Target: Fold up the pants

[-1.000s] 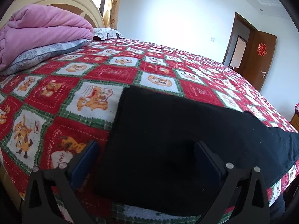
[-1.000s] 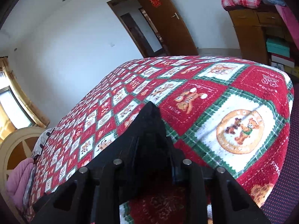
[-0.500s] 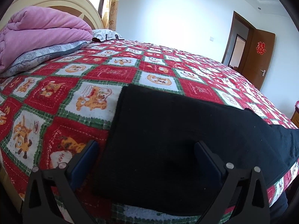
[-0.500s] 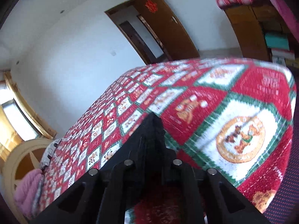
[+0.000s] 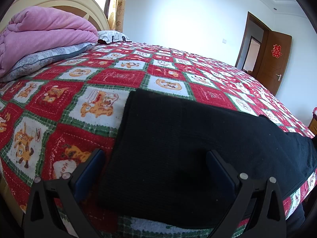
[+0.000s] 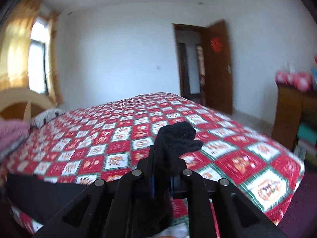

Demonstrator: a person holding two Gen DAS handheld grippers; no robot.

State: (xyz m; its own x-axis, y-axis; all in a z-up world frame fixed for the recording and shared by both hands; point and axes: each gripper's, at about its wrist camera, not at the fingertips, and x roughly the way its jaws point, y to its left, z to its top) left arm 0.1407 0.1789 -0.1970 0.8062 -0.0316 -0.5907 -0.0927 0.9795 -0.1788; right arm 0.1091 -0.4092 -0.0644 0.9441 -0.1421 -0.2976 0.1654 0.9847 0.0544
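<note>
right gripper pinching pants leg end, raised for folding over | left gripper jaws spread wide, hovering by waist end | bedspread underneath

Right view blurred; pants cropped.

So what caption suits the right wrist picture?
Right gripper shut on a bunched end of the black pants, raised above the red patchwork bedspread.

The left gripper has black angular frames, silver round screws and dark blue pads. The right gripper looks alike.
</note>
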